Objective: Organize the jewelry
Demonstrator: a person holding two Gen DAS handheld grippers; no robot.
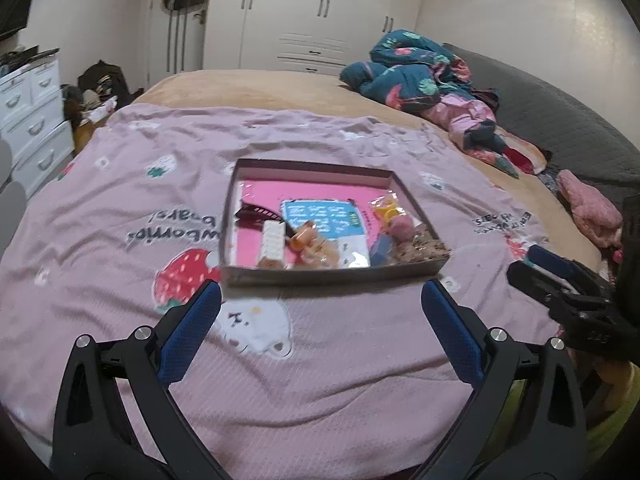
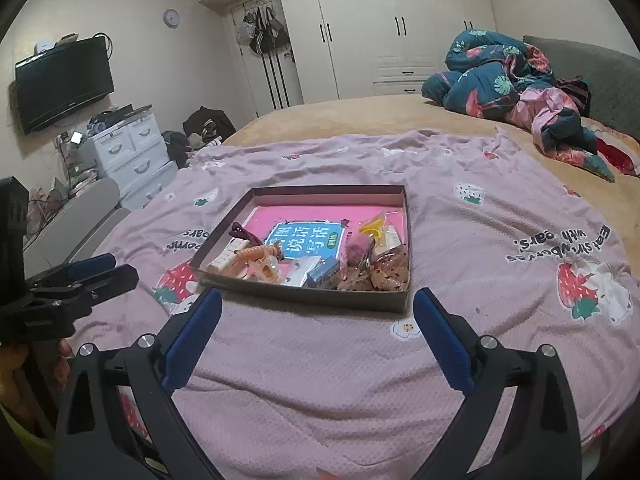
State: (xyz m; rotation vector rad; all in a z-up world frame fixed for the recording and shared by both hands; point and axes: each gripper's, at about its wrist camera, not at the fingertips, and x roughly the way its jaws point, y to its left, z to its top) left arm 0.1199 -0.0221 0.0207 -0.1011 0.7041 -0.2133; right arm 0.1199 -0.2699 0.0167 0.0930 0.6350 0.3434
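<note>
A shallow brown box (image 1: 320,276) (image 2: 304,294) with a pink floor sits on the pink strawberry blanket. It holds a blue-and-white booklet (image 2: 304,240), a dark hair clip (image 2: 242,234), an orange claw clip (image 2: 254,254), a white strip (image 1: 274,242), a yellow piece (image 2: 372,227), a small blue box (image 2: 324,274) and brown beaded pieces (image 2: 384,274). My left gripper (image 1: 320,300) is open and empty, just short of the box's near wall. My right gripper (image 2: 318,300) is open and empty, also just short of the near wall.
The blanket (image 2: 320,380) covers a tan bed (image 1: 256,88). A bundled quilt (image 2: 520,88) lies at the far right. White drawers (image 2: 128,156) and a wall TV (image 2: 62,84) stand left. Wardrobes (image 2: 380,28) line the back wall.
</note>
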